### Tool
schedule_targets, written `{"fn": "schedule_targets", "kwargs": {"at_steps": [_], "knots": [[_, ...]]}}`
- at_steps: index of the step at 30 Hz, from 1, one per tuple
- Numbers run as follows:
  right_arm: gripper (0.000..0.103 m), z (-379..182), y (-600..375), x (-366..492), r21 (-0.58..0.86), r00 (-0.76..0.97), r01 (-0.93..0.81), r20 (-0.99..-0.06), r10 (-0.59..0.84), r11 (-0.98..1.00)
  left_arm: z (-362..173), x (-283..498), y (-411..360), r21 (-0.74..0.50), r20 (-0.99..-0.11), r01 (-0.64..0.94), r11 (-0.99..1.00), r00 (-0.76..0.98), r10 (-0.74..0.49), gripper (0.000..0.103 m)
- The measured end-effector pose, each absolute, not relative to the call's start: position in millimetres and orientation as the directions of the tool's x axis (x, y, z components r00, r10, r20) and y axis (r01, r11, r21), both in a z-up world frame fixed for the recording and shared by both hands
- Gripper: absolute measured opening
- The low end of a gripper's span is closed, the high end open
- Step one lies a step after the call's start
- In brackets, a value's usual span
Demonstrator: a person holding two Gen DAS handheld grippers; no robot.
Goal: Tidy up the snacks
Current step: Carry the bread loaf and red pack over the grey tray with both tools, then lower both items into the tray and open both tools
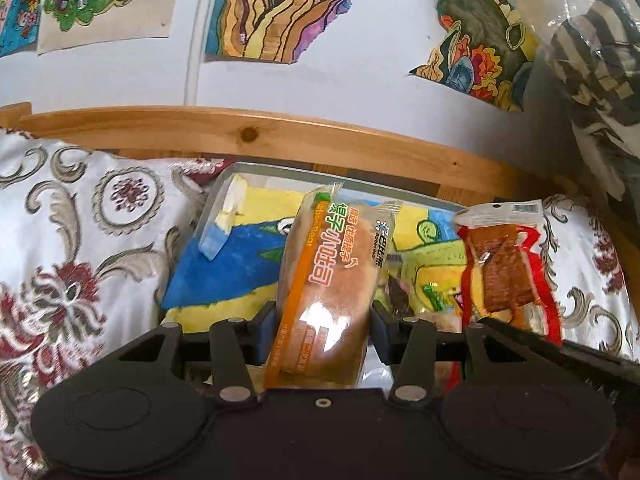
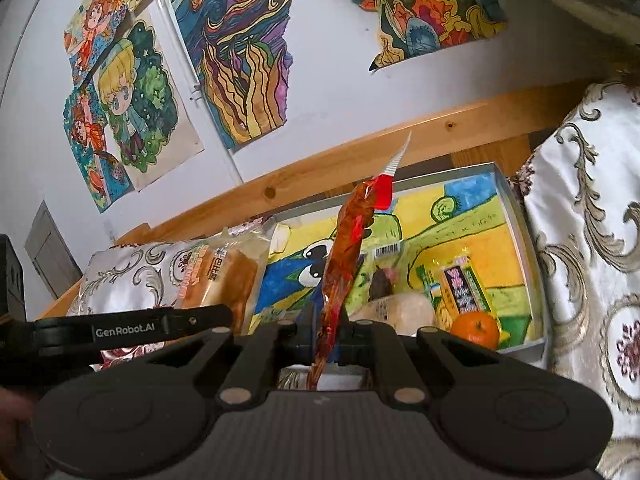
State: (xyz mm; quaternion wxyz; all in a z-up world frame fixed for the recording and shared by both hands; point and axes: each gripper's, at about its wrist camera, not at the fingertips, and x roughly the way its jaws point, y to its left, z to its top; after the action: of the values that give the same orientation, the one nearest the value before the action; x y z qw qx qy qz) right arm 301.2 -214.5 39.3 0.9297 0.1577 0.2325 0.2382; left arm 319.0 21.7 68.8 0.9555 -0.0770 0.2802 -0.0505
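Pinching a bread packet (image 1: 326, 280) between its pads, the left gripper (image 1: 325, 330) hangs over the box (image 2: 516, 216); at 3 o'clock, the right gripper (image 2: 325, 342) pinches a red packet (image 2: 344, 256), perhaps dried meat.

Both pictures were bright and evenly lit, with soft daylight that seemed to come from the front, since the white wall (image 1: 360, 92) looked pale and clean. Shadows were weak and soft. Glare sat on the clear wrapper of the bread pack (image 1: 328, 280), where a white patch hid part of the print, and on a plastic bag (image 1: 568, 12) at the top right corner. The fisheye lens bent the wooden rail (image 1: 248, 132) into a curve (in the right wrist view it ran tilted). The corners went dark. The black gripper bodies near the lens were slightly soft, and the red snack packet (image 2: 340, 264) was slightly blurred.
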Motion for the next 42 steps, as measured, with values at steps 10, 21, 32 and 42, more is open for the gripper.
{"fn": "schedule_targets", "kwargs": {"at_steps": [10, 21, 32, 42], "knots": [[0.009, 33, -202, 326, 0.364, 0.784, -0.382, -0.360, 0.506, 0.850, 59, 346, 10, -0.167, -0.532, 0.055, 0.984, 0.835, -0.137, 0.050], [0.009, 22, -201, 341, 0.374, 0.777, -0.364, -0.384, 0.499, 0.853, 50, 357, 7, -0.164, -0.535, 0.047, 0.985, 0.835, -0.129, 0.050], [0.010, 20, -195, 350, 0.364, 0.774, -0.342, -0.414, 0.480, 0.866, 48, 360, 5, -0.152, -0.517, 0.059, 0.987, 0.846, -0.130, 0.047], [0.053, 26, -195, 345, 0.278, 0.801, -0.301, -0.445, 0.400, 0.912, 61, 346, 6, -0.157, -0.491, 0.035, 0.987, 0.864, -0.108, 0.073]]}}
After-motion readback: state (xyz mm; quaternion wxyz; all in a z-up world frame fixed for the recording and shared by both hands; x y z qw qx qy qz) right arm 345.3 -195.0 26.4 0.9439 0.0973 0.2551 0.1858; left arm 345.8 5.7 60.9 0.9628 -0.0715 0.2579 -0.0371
